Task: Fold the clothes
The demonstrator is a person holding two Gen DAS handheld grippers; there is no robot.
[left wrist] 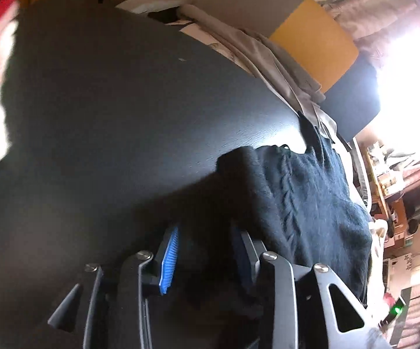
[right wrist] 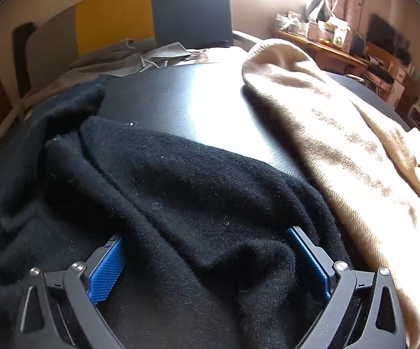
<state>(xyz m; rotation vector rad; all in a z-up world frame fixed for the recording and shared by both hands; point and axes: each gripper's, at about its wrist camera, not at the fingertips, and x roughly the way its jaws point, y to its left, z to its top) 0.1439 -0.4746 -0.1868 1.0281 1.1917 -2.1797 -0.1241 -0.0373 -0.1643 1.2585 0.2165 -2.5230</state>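
Observation:
A black knit sweater (right wrist: 180, 192) lies rumpled on the dark table (right wrist: 180, 99). My right gripper (right wrist: 207, 261) hovers low over it, open wide, with blue pads (right wrist: 106, 273) on either side of a raised fold and nothing pinched. In the left wrist view another part of the black sweater (left wrist: 306, 203) is lifted off the table (left wrist: 108, 101) and drapes over the right finger. My left gripper (left wrist: 207, 250) has its jaws drawn close with dark cloth between them; the left blue pad (left wrist: 169, 261) still shows.
A beige knit garment (right wrist: 340, 133) lies on the right of the table, touching the sweater. Grey clothes (left wrist: 268, 58) are heaped at the far edge. Yellow and dark panels (right wrist: 116, 17) stand behind, and a cluttered wooden desk (right wrist: 326, 43) sits at the back right.

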